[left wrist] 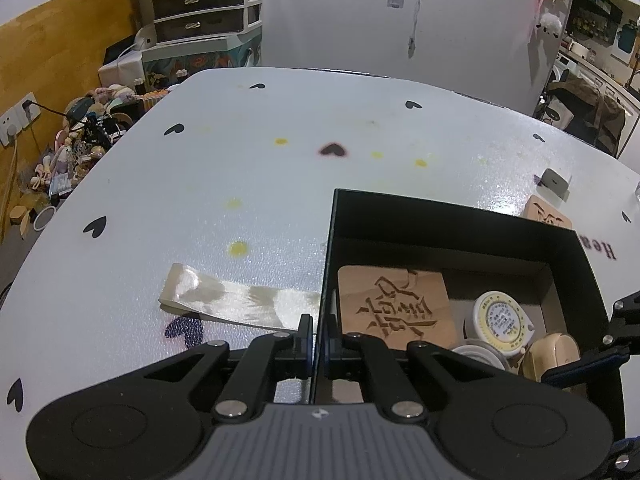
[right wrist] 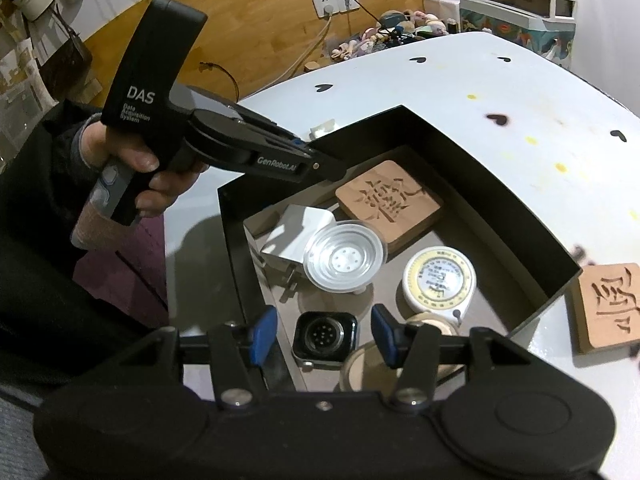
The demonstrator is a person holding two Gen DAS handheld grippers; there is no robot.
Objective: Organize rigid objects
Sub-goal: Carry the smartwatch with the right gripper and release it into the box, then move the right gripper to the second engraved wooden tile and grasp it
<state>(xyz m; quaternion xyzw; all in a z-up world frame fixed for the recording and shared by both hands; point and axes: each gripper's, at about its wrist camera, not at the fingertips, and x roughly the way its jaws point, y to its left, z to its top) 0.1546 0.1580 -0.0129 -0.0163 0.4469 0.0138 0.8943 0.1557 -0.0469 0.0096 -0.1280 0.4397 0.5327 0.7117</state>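
A black open box (left wrist: 460, 220) (right wrist: 472, 184) stands on the white table. My left gripper (left wrist: 318, 344) is shut on the box's left wall; it shows in the right wrist view (right wrist: 320, 160). In the box lie a carved wooden block (left wrist: 394, 308) (right wrist: 390, 200), a round tape measure (left wrist: 500, 318) (right wrist: 438, 278), a clear plastic lid (right wrist: 344, 256), a white charger (right wrist: 294, 236), a smartwatch body (right wrist: 325, 336) and a round wooden piece (left wrist: 550, 354). My right gripper (right wrist: 324, 336) is open just above the watch, inside the box. A second carved block (right wrist: 608, 308) (left wrist: 546, 214) lies outside the box.
A strip of shiny ribbon (left wrist: 236, 300) lies left of the box. A small grey clip (left wrist: 554, 180) lies beyond the box. The table (left wrist: 240, 168) has black hearts and yellow spots. Drawers (left wrist: 204, 0) and clutter stand beyond the far edge.
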